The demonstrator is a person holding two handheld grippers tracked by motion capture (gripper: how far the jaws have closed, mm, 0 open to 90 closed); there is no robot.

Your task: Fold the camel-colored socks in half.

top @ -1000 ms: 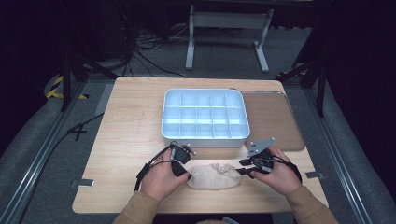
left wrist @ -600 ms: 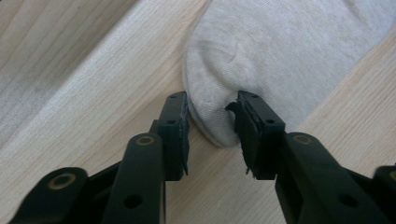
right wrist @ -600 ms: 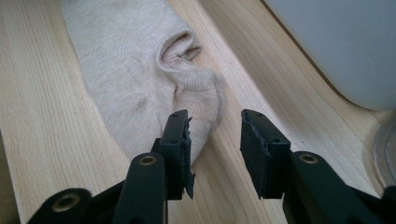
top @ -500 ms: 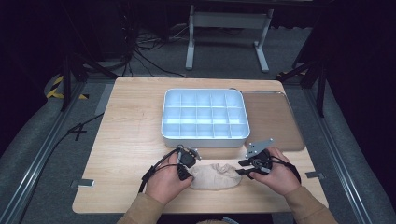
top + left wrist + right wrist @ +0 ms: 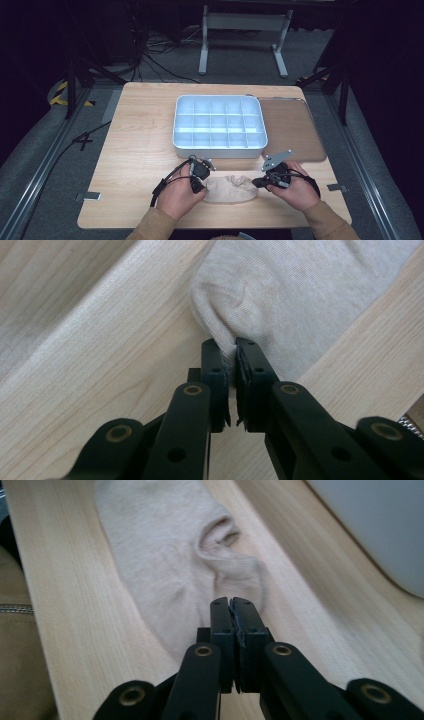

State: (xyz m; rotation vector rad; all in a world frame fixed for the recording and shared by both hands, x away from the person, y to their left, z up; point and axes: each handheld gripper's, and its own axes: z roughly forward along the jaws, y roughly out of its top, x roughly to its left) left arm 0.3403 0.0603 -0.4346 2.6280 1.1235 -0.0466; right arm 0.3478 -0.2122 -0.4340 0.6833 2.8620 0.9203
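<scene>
Both sets of tongs are matte black all over — two flat straight jaws each, hung on chunky link arms with brass-coloured rivets at the pivots. The left tongs (image 5: 231, 375) have a thin ragged pad lining on the inner jaw faces, same deal on the right tongs (image 5: 231, 625). Black cable loops off the back of each one. A grey three-cornered plate with small holes sits on top of the right tongs. Behind them — tan long sleeves.
</scene>
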